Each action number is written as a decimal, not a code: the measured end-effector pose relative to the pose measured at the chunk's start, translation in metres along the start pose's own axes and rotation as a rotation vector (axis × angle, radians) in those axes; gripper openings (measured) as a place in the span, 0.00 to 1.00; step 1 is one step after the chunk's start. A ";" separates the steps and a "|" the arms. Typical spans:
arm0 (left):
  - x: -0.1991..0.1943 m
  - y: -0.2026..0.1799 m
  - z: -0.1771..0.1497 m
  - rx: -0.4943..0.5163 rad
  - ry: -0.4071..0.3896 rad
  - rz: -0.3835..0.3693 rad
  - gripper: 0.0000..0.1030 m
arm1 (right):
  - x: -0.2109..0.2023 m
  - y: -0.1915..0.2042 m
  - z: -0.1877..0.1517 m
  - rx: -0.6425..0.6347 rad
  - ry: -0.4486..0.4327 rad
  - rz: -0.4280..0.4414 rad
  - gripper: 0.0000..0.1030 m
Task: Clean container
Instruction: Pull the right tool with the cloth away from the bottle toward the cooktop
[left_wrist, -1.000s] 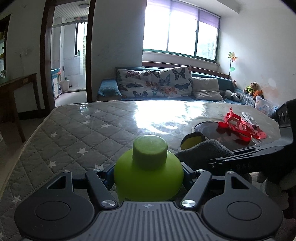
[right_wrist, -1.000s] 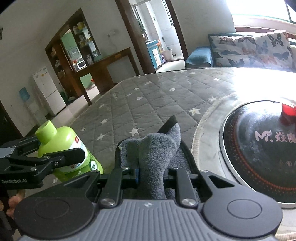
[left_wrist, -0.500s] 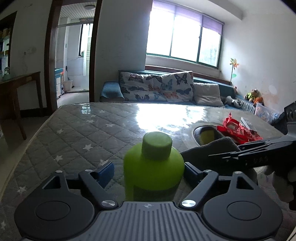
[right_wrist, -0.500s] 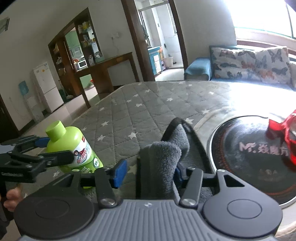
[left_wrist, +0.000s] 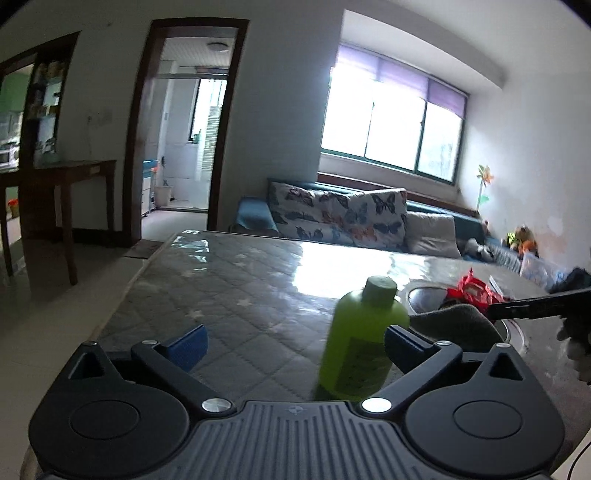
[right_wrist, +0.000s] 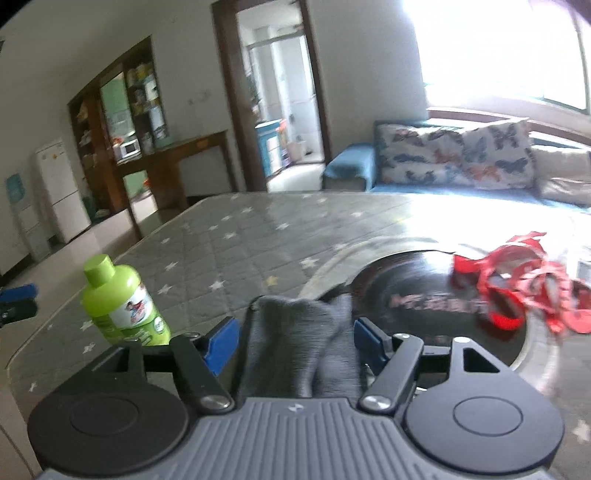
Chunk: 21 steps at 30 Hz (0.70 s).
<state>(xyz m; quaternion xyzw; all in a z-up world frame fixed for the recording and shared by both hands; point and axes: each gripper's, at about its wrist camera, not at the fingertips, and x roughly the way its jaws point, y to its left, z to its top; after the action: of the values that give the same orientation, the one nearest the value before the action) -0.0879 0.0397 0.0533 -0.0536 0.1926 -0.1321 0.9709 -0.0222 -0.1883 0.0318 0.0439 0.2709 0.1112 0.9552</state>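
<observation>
A lime-green bottle (left_wrist: 362, 339) with a green cap stands upright on the quilted, star-patterned table (left_wrist: 236, 288). My left gripper (left_wrist: 293, 347) is open around it; the bottle stands close to the right pad (left_wrist: 402, 345) and far from the left one. The same bottle (right_wrist: 122, 306) shows at the left of the right wrist view. My right gripper (right_wrist: 295, 343) is open, with a grey cloth (right_wrist: 299, 350) bunched loosely between its blue pads. The cloth (left_wrist: 454, 321) lies beside the bottle, at the edge of the round black hob (right_wrist: 424, 295).
Red plastic packaging (right_wrist: 517, 284) lies on the hob's right side. The table edge (right_wrist: 22, 354) runs close at the left of the bottle. A sofa with butterfly cushions (left_wrist: 340, 218) stands behind the table. A gloved hand (left_wrist: 576, 343) holds the right gripper.
Both grippers have opened. The left one let go of the green bottle and pulled back; the right one released the grey cloth and swung right toward the hob.
</observation>
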 end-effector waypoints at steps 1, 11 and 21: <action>-0.003 0.003 -0.001 -0.005 -0.004 0.008 1.00 | -0.005 -0.004 0.000 0.005 -0.011 -0.019 0.80; 0.013 0.043 -0.009 -0.102 0.053 0.182 1.00 | -0.040 -0.052 -0.017 0.079 -0.067 -0.204 0.90; 0.042 0.060 -0.015 -0.117 0.134 0.252 1.00 | -0.048 -0.100 -0.047 0.176 -0.037 -0.352 0.91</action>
<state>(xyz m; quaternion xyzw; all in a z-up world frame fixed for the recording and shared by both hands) -0.0421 0.0848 0.0155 -0.0766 0.2696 -0.0011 0.9599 -0.0679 -0.2962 0.0022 0.0810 0.2656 -0.0823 0.9571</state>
